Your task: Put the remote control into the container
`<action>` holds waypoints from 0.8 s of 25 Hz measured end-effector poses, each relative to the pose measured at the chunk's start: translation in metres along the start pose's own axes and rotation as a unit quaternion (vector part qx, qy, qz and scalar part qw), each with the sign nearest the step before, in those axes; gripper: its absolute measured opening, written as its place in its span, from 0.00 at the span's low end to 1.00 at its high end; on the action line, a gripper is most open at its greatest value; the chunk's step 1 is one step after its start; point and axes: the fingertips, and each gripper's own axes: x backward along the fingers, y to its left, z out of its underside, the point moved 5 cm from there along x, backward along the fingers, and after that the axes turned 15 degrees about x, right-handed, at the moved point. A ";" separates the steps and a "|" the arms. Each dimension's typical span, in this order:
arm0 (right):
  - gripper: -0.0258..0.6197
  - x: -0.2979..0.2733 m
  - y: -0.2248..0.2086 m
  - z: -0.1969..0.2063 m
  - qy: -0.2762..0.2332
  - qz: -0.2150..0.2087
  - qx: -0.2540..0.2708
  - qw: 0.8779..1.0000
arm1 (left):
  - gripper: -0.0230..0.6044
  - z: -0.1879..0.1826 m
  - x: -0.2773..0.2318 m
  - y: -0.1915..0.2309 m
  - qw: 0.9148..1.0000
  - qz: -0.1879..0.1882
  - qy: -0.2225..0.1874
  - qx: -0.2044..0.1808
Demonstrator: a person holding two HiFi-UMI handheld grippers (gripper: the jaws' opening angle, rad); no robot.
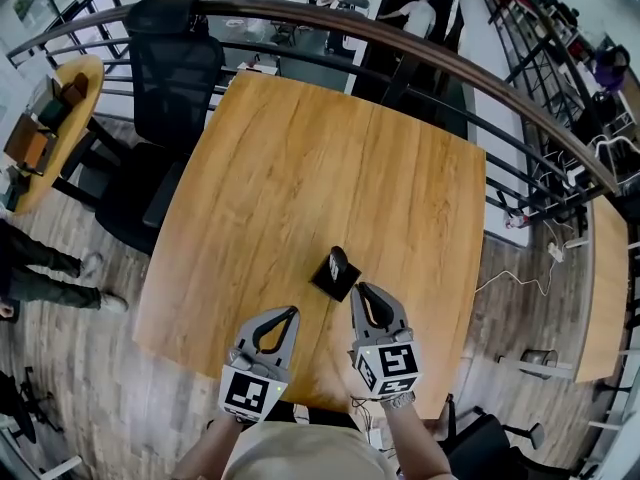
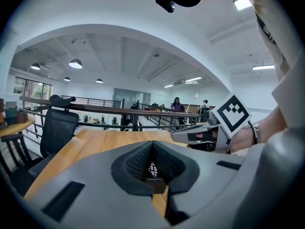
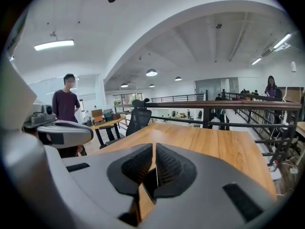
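Note:
A small black container point(image 1: 330, 280) stands on the wooden table point(image 1: 300, 168) near its front edge. The dark remote control point(image 1: 338, 259) stands upright in it, its top sticking out. Just in front of it, to the right, my right gripper point(image 1: 360, 289) has its jaws together with nothing between them, its tip close to the container. To the left of that, my left gripper point(image 1: 292, 312) is shut and empty as well, a little further back. In the left gripper view the right gripper point(image 2: 177, 136) shows at the right, with its marker cube point(image 2: 232, 116).
A black office chair point(image 1: 172, 73) stands at the table's far left corner. A round side table point(image 1: 58, 118) with boxes is at the left, a person's legs point(image 1: 40, 266) below it. A curved railing point(image 1: 420, 53) runs behind. A person point(image 3: 66, 104) stands at the left.

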 end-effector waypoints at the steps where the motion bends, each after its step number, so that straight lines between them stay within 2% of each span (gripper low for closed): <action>1: 0.07 0.007 0.000 -0.002 -0.005 0.000 -0.001 1.000 | 0.05 -0.001 0.002 -0.005 1.000 0.000 -0.003 -0.001; 6: 0.07 0.049 0.010 -0.016 -0.030 -0.009 0.004 1.000 | 0.05 -0.008 0.019 -0.034 1.000 0.000 -0.018 -0.006; 12: 0.07 0.123 0.018 -0.017 -0.070 -0.012 0.019 0.997 | 0.05 -0.004 0.053 -0.095 0.999 -0.004 -0.039 -0.014; 16: 0.07 0.179 0.028 -0.022 -0.098 -0.020 0.029 0.995 | 0.05 0.002 0.081 -0.135 0.999 -0.014 -0.031 -0.012; 20: 0.07 0.235 0.042 -0.023 -0.123 -0.016 0.038 0.992 | 0.05 0.003 0.110 -0.172 0.997 -0.013 -0.071 -0.014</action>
